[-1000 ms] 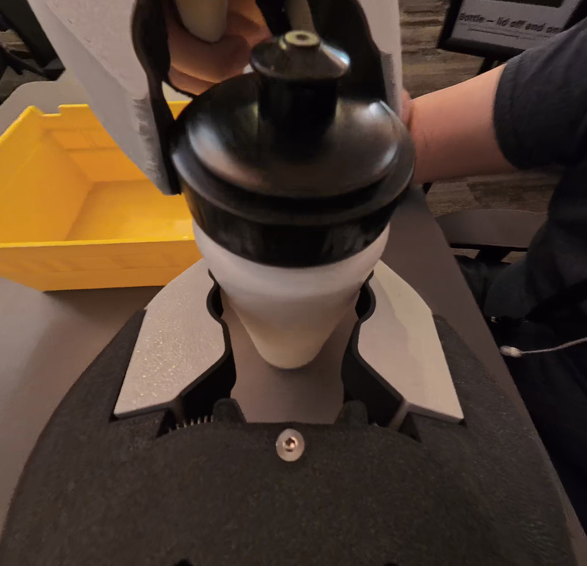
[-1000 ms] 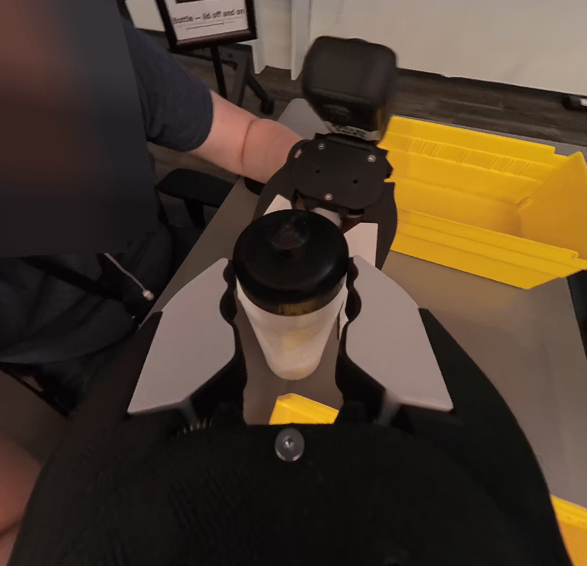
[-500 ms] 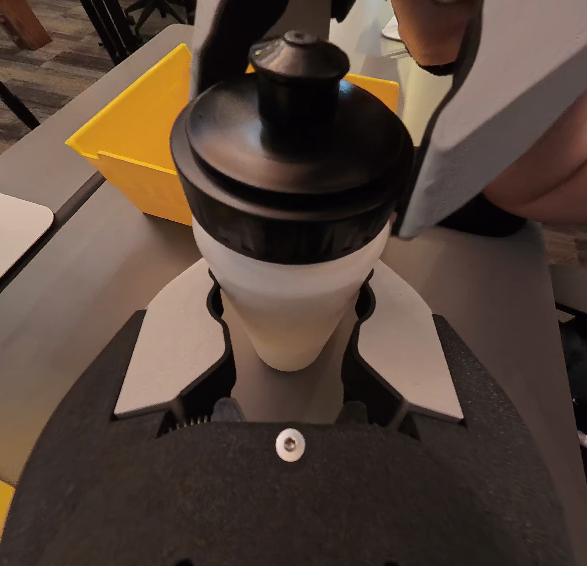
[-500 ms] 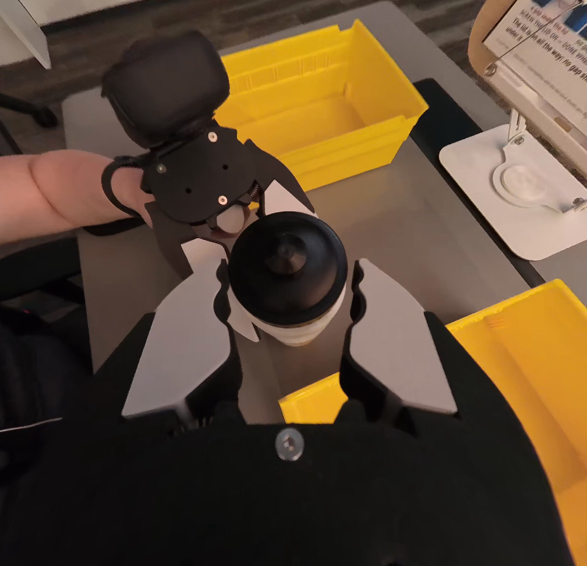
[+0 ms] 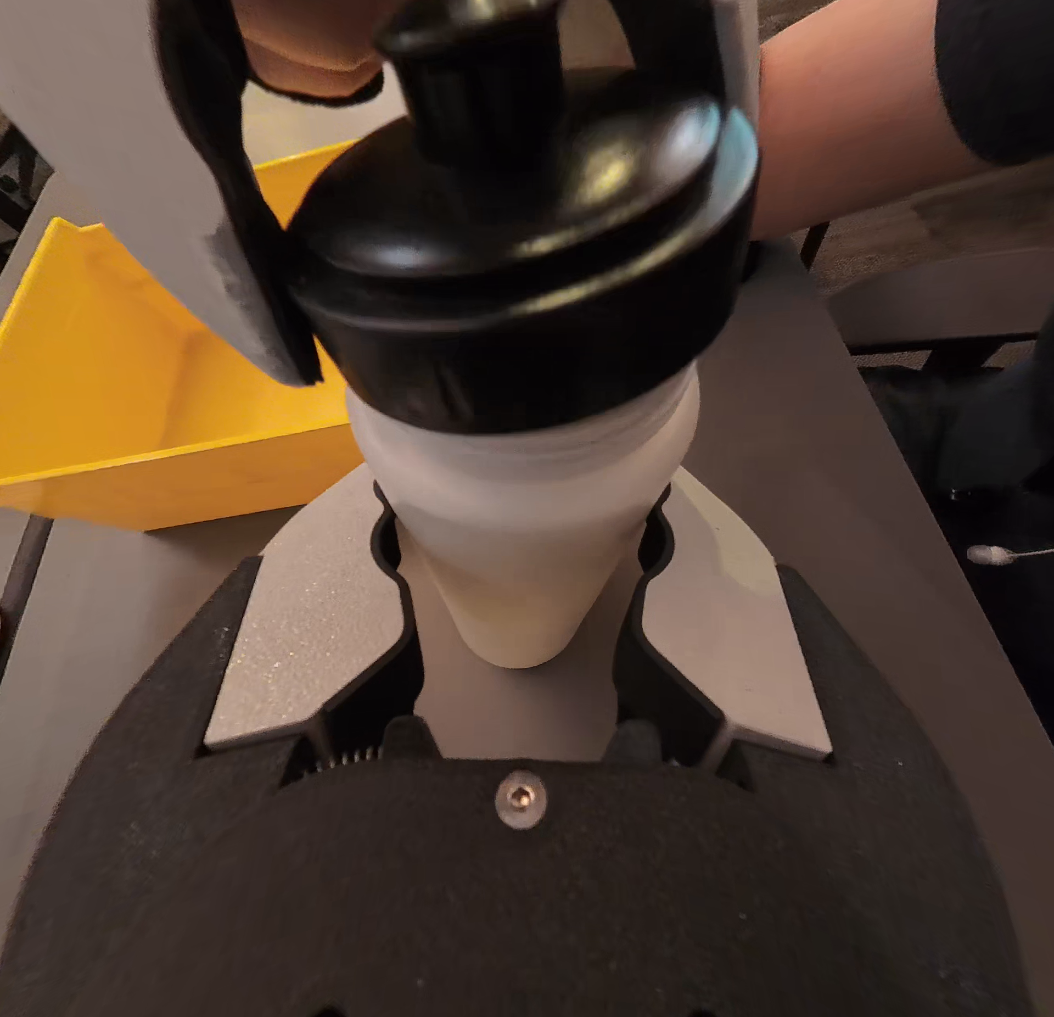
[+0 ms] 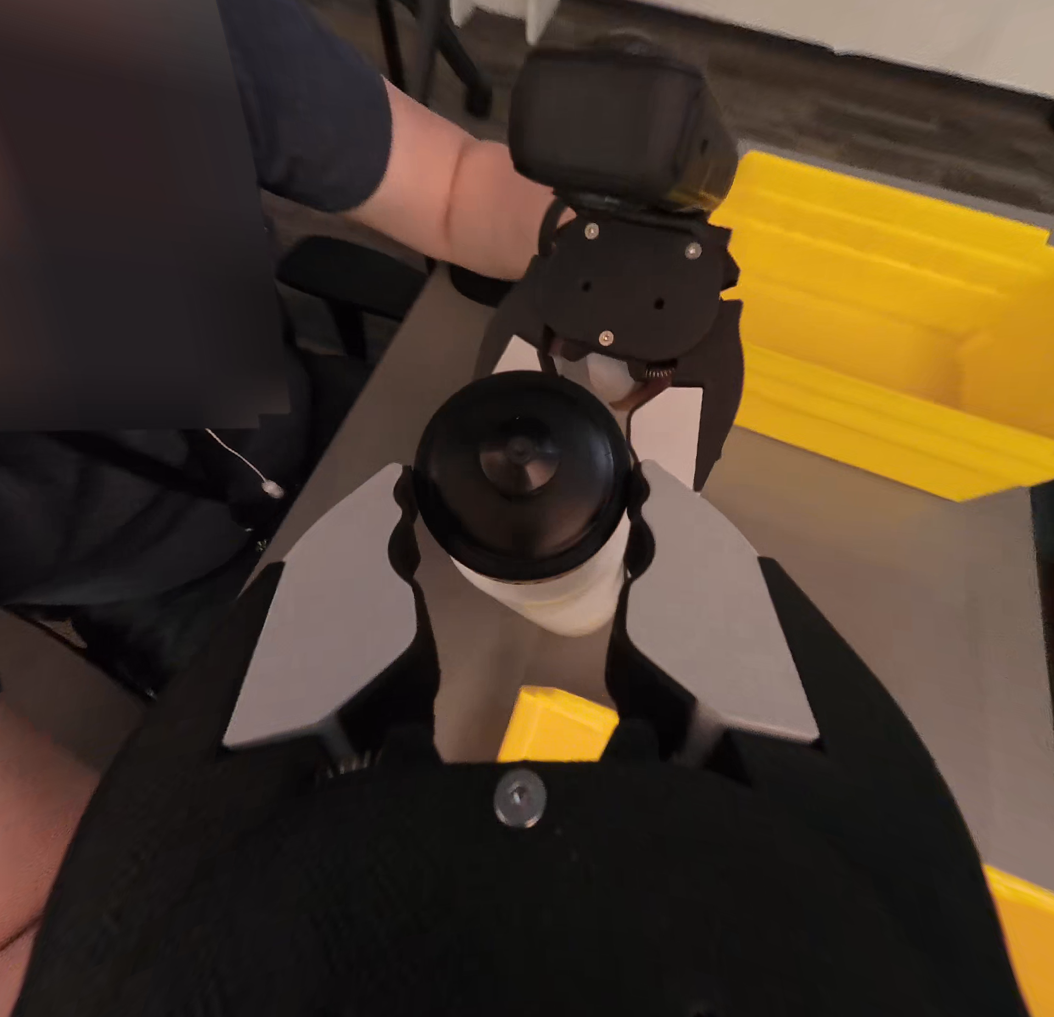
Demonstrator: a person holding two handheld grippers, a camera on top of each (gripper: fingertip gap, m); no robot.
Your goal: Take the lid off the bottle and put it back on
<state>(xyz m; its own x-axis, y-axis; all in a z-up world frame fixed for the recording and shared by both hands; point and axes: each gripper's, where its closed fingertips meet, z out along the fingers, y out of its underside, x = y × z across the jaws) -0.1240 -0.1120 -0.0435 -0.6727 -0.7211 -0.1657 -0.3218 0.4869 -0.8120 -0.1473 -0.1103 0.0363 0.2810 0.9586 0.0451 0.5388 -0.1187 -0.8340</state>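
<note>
the white bottle (image 5: 522,539) stands upright on the grey table (image 5: 798,476), the left gripper's (image 5: 522,510) jaws clamped on its body. the right gripper's (image 6: 520,496) jaws are closed around the black lid (image 6: 519,476), which sits tilted on the neck. a yellow bin (image 5: 114,396) lies just behind.

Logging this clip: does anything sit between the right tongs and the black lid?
Nothing visible. The right tongs already straddle the lid, their inner edges at its rim on both sides. The left tongs hold the white bottle lower down, clear of the lid.
</note>
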